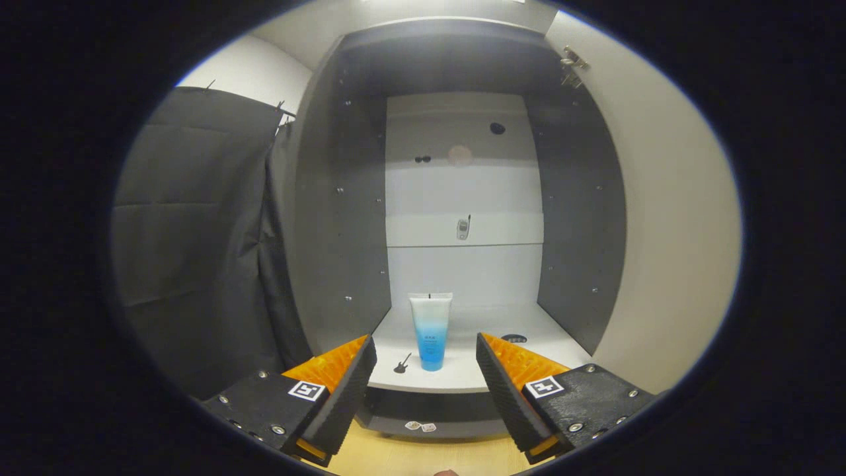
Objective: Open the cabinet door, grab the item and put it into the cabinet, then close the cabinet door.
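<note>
A grey cabinet (330, 218) stands straight ahead, open, with its door (667, 225) swung out to the right. A blue and white tube (430, 330) stands upright on its cap on the white bottom shelf (476, 377), near the front edge. My gripper (426, 350) is open, with the orange and black fingers (350, 383) spread wide just in front of the shelf. The tube sits beyond the fingertips, slightly left of the middle of the gap, and nothing is held.
A small dark guitar-shaped sticker (402, 363) lies on the shelf left of the tube. A dark round mark (513, 338) is on the shelf to the right. Black cloth (198, 231) hangs left of the cabinet. Wooden floor (423, 456) lies below.
</note>
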`<act>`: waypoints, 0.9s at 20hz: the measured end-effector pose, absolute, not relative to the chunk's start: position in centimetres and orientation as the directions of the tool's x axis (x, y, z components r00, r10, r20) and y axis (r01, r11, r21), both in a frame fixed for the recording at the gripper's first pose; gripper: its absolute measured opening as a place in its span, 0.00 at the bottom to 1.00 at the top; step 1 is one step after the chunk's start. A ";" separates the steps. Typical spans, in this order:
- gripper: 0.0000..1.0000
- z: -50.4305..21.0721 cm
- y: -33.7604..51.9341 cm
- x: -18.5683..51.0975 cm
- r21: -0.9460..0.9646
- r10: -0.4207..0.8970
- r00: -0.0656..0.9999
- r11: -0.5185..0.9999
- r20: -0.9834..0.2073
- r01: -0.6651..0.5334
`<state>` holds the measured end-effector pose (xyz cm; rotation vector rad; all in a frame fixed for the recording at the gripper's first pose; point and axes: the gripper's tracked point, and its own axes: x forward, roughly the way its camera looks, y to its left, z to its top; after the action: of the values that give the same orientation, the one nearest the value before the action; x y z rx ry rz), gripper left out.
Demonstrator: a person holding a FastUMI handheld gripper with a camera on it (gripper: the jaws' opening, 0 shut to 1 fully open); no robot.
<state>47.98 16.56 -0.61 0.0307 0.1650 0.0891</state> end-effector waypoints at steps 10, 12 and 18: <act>0.94 1.2 14.4 35.7 0.041 0.117 0.986 0.993 -0.116 -0.113; 0.94 1.5 13.7 33.7 0.041 0.118 0.987 0.993 -0.113 -0.114; 0.94 2.0 11.0 27.8 0.041 0.090 0.990 0.995 -0.110 -0.086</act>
<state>27.84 11.02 1.99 0.0363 0.1117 0.0879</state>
